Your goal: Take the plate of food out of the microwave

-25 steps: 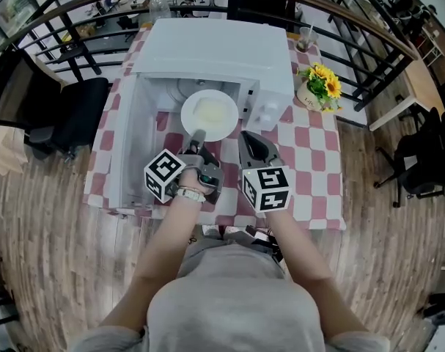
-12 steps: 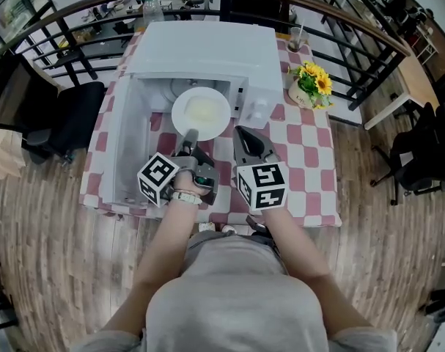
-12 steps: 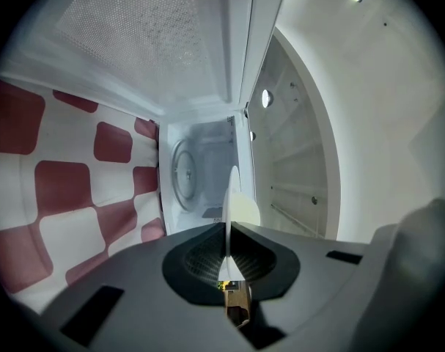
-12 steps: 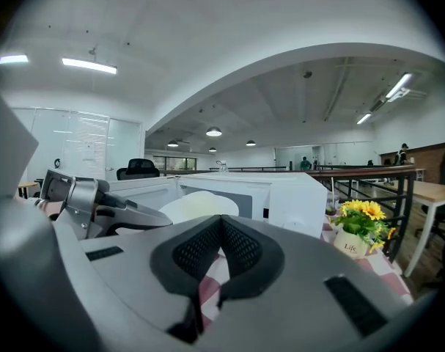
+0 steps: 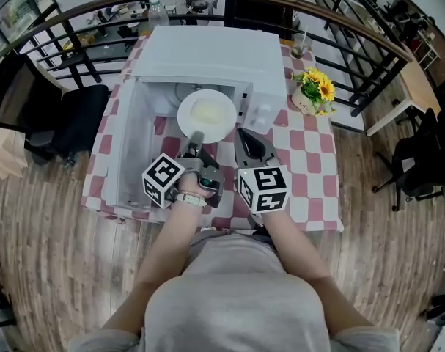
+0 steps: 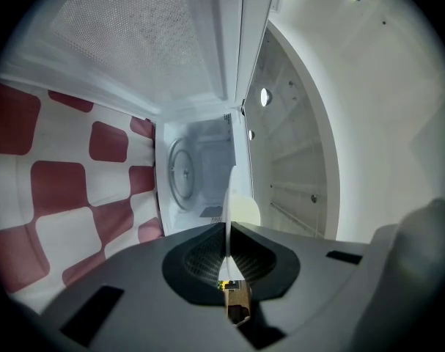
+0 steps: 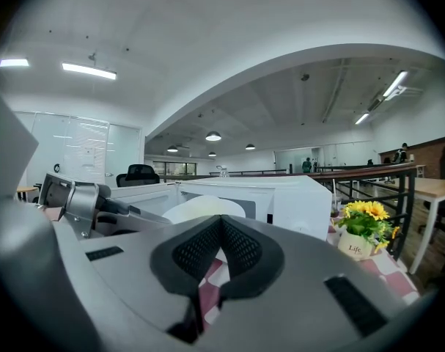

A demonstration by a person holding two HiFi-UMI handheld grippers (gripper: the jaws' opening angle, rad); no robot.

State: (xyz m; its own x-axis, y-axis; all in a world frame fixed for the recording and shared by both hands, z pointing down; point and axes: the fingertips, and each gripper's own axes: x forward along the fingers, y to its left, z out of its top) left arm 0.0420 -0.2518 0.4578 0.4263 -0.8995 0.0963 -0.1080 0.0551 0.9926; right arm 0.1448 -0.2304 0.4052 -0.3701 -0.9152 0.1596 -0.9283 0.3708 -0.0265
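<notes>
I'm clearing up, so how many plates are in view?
1: the plate at the microwave opening, its rim pinched by the left tongs. No other shows.

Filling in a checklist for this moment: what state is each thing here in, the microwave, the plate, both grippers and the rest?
Microwave: door swung open to the left.
Plate: roughly level at the cavity's mouth, pale food on it.
Left gripper: shut on the plate's near rim.
Right gripper: shut, empty, beside the plate.
Flower pot: upright.
</notes>
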